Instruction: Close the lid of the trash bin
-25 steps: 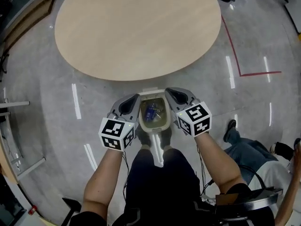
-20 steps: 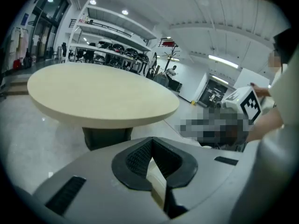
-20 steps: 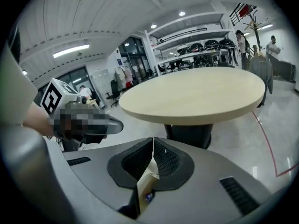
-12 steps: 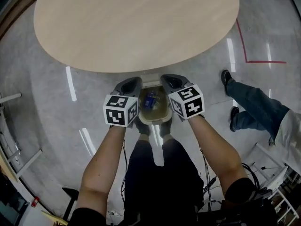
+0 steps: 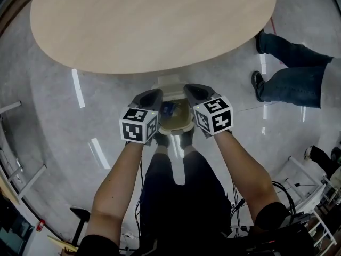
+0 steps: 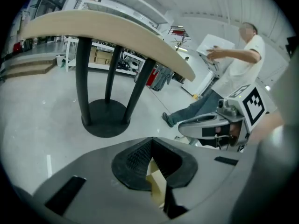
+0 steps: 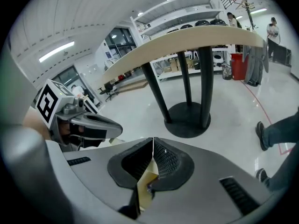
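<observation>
Hovering low over the floor, the left gripper (image 5: 151, 96) and the right gripper (image 5: 195, 92) flank a small trash bin (image 5: 175, 127), one at each side of its rim. Each gripper's own view shows its jaws pressed together at the tips with nothing pinched. Only a sliver of the beige bin shows through the gap behind the pads. Neither gripper seems to touch the bin, though the head view cannot settle that.

The bin stands on the grey floor (image 5: 53, 121) just in front of the person's shoes (image 5: 162, 139), near the edge of a round wooden table (image 5: 154, 25). Its mouth is open, and a blue item (image 5: 169, 109) lies inside. A pale strip at the far rim looks to be the lid (image 5: 170, 82), standing upright on its hinge side.

Judging from this, the task is barely begun: the grippers are in place beside the bin, but the lid is not yet down. What is left is to reach the raised lid, tip it toward the person and lower it onto the rim. A bystander's legs (image 5: 290, 73) show at the right, well apart from the bin.
</observation>
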